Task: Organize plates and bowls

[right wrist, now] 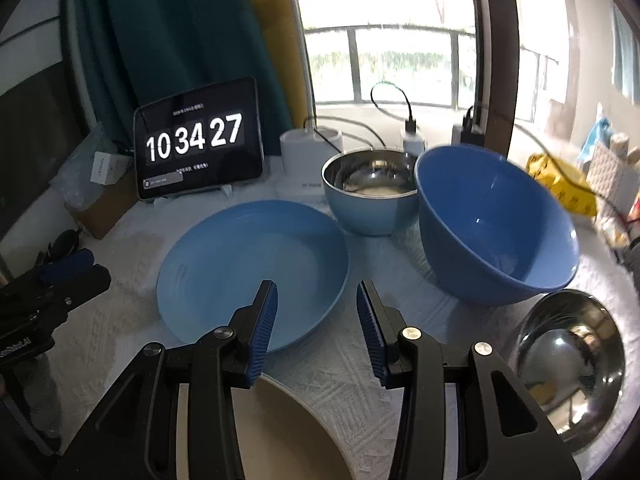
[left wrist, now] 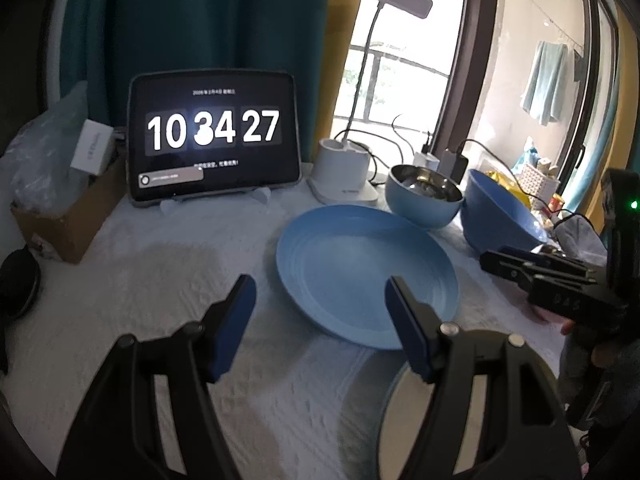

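A light blue plate (left wrist: 366,276) (right wrist: 252,270) lies flat on the white cloth in the middle. Behind it stands a steel-lined blue bowl (left wrist: 424,194) (right wrist: 370,192). To its right a larger blue bowl (left wrist: 502,214) (right wrist: 496,228) sits tilted. A steel bowl (right wrist: 572,360) lies at the right front, and a beige plate (right wrist: 288,432) lies under my right gripper. My left gripper (left wrist: 322,294) is open and empty just in front of the blue plate. My right gripper (right wrist: 316,300) is open and empty over the blue plate's near rim; it also shows in the left wrist view (left wrist: 540,276).
A tablet showing a clock (left wrist: 212,136) (right wrist: 198,140) stands at the back. A white lamp base (left wrist: 344,176) with cables is beside it. A cardboard box (left wrist: 64,216) sits at the left. A dark round object (left wrist: 18,280) lies at the left edge.
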Available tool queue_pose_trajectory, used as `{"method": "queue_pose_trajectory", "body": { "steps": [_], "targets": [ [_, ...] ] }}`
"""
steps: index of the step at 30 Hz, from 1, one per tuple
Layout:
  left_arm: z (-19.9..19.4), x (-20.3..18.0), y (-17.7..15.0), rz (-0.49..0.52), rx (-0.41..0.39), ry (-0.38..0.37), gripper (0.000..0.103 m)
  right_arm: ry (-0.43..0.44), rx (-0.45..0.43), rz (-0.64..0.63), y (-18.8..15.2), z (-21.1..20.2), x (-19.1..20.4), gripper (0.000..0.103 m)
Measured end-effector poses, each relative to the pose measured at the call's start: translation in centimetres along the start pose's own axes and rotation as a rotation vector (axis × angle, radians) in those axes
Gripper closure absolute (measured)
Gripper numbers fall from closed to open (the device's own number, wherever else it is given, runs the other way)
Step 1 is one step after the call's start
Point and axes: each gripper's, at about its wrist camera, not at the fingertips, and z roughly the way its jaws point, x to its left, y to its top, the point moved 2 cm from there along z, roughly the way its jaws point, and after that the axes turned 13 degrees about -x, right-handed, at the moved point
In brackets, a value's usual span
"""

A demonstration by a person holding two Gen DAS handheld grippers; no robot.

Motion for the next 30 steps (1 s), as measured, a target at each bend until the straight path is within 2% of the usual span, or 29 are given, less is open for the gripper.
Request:
{"method": "queue_pose_trajectory", "body": {
  "steps": [5,10,16,22,28,30],
  "targets": [
    [2.0,0.2,-0.7,-0.002,0.053,-0.004,0.035,0.0,0.041,0.036,0.1,1.2,-1.0,0.059],
    [3.1,0.1,-1.2,0.007,0.091,0.001,0.035,0.015,0.128,0.075,-0.1,3.1,-2.3,0.059],
    [4.6,0.0,-1.8,0.005,0.15,-0.004,0.035,0.058,0.247,0.135,-0.3,5.6,-3.6,0.059],
    [5.2,0.0,-2.5,-0.009,0.182,-0.021,0.035,0.101,0.303,0.19,-0.4,7.0,-4.2,0.059],
    [5.4,-0.6,-2.9,0.005,0.196,-0.045,0.037,0.121,0.344,0.148,-0.6,7.8,-3.1,0.061],
    [5.5,-1.0,-3.0,0.018,0.201,-0.054,0.045,0.116,0.356,0.119,-0.8,8.2,-2.5,0.066]
  ]
}}
